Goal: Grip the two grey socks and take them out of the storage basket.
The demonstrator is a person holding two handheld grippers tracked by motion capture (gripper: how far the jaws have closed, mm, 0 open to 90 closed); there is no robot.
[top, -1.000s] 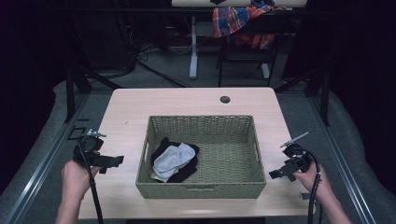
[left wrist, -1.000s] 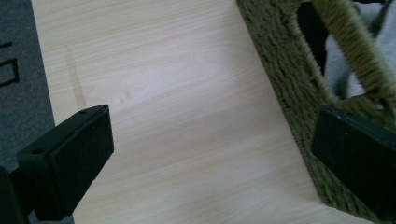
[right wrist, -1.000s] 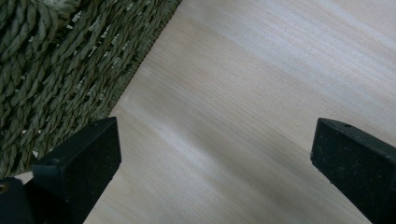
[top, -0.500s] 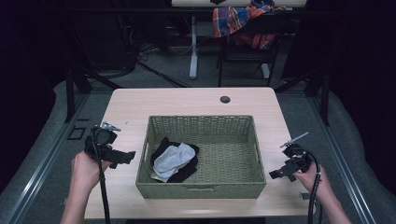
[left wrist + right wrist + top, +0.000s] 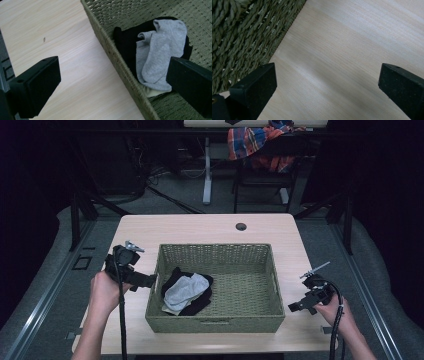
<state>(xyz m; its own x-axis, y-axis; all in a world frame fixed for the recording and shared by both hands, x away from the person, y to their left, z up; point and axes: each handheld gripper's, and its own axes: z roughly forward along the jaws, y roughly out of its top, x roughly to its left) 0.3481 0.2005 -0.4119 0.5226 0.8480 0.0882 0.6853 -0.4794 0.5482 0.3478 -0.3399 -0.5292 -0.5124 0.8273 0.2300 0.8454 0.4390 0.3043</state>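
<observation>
One woven basket sits on one wooden table, holding one grey sock and one black garment, with two handheld grippers, left and right.

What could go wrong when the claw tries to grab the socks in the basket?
The left gripper is open and right by the basket wall, so a jaw might bump or catch the woven rim. The grey sock lies on top of the black sock, so one pinch might lift both, or just the grey one. The right gripper sits open on the table, holding nothing, so the basket could slide if bumped.
</observation>
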